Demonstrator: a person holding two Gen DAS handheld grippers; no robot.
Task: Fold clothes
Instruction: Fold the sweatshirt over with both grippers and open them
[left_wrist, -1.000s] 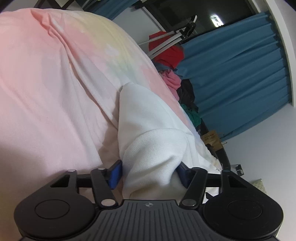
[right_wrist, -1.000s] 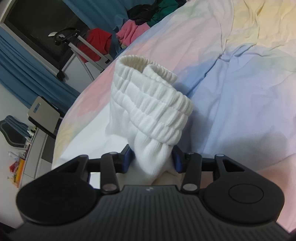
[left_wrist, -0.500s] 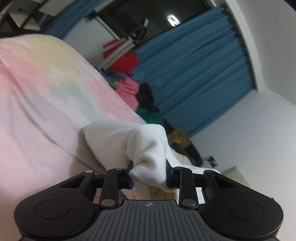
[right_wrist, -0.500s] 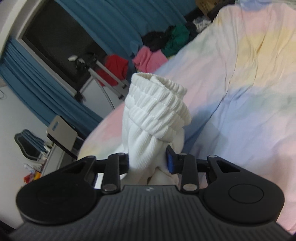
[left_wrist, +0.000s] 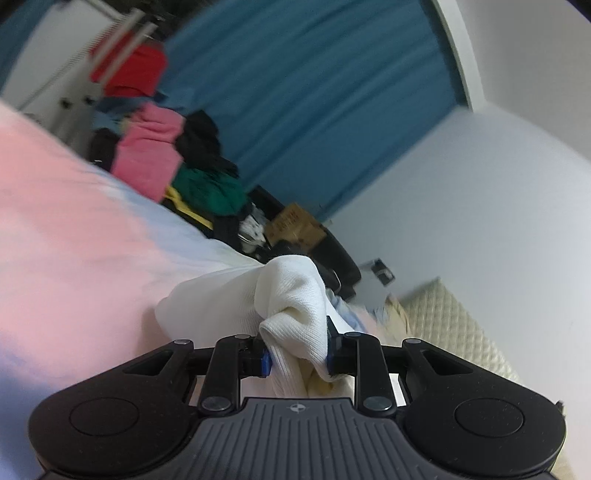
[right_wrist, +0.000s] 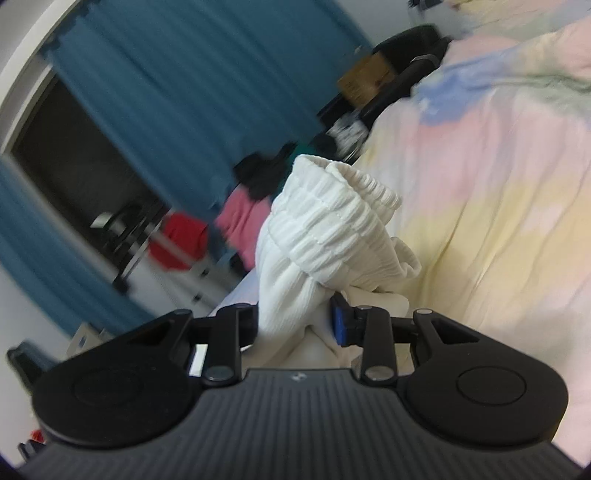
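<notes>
My two black hand-held grippers, seen from their wrist cameras.

On my left hand-held gripper (left_wrist: 297, 360) and right hand-held gripper (right_wrist: 295, 325) I see ribbed dark-grey housings with a small round emblem, flanking round discs, black linkage bars with silver screws, and blue pads on the fingers (right_wrist: 339, 326).

White knit garment (left_wrist: 295, 314), ribbed elastic waistband (right_wrist: 332, 218) bunched, lifted above the bedsheet (right_wrist: 498, 206).

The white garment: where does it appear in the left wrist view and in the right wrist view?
Left wrist view: the white garment sits low in the centre, a plain knit fold pinched in the left gripper.
Right wrist view: centre of the picture, its ribbed elastic band rising above the right gripper.
Shared landmark: the pink clothes piled before the blue curtain.
</notes>
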